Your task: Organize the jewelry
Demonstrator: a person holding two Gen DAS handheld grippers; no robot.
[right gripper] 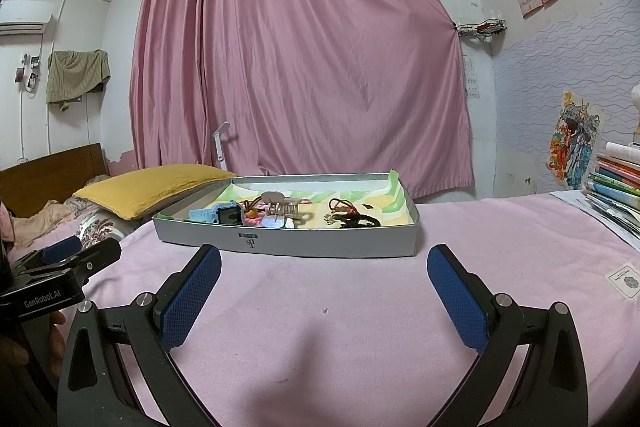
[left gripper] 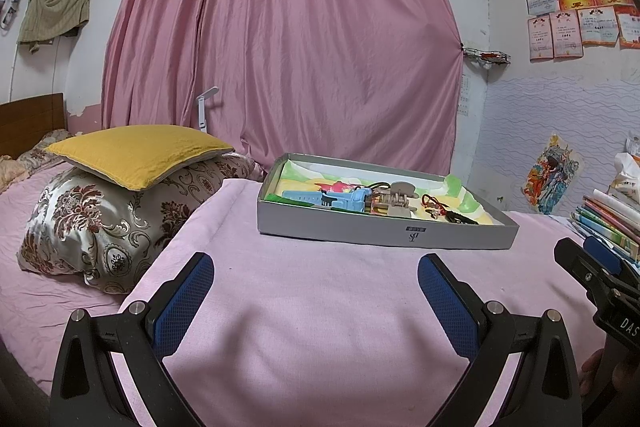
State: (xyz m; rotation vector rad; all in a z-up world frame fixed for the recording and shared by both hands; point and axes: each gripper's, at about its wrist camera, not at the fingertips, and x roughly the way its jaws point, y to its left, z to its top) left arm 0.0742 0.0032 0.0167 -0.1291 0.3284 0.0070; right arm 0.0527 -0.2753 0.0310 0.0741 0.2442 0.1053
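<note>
Both jaws gape empty — our left gripper [left gripper: 316,277] and right gripper [right gripper: 324,269] hover above the pink bedspread [right gripper: 320,307], just short of the grey tray [right gripper: 320,245] holding the jewelry [right gripper: 352,215]

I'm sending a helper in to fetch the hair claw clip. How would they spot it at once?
On the pink bed cover sits a shallow grey box holding small accessories. Near its middle, right of the light blue watch, lies the beige claw clip. It alone is tan with long interlocking teeth; the pieces to its right are thin red and black cords.
</note>
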